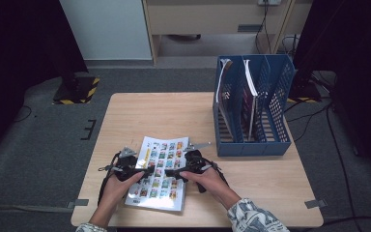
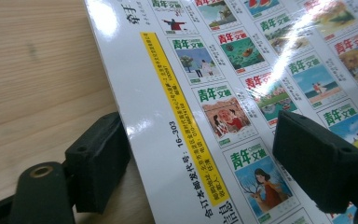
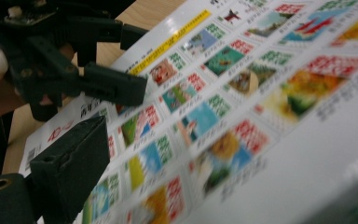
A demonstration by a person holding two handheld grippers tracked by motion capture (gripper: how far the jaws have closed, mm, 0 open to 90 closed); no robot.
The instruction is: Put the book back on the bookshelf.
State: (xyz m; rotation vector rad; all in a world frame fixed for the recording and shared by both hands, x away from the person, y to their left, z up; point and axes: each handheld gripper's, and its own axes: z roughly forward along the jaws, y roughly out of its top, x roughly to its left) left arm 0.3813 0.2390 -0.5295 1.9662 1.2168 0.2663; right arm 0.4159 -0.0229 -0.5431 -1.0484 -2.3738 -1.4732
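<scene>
magazine [image 1: 160, 173] lies flat near front edge of table [image 1: 140, 108], blue file rack [image 1: 251, 113] well apart at the right. left gripper [image 1: 147, 170] has jaws wide, straddling mag's left edge. right gripper [image 1: 170, 172] over cover, one jaw in view, so can't tell its gap. glossy cover looks slippery, thin, floppy; probably light. best pinch at spine edge, both sides.

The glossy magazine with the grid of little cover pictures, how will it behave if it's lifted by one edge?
The thin glossy white magazine will probably sag, being flat and slim. Its shiny cover shows glare, so the left claw straddling its edge may slip.
</scene>
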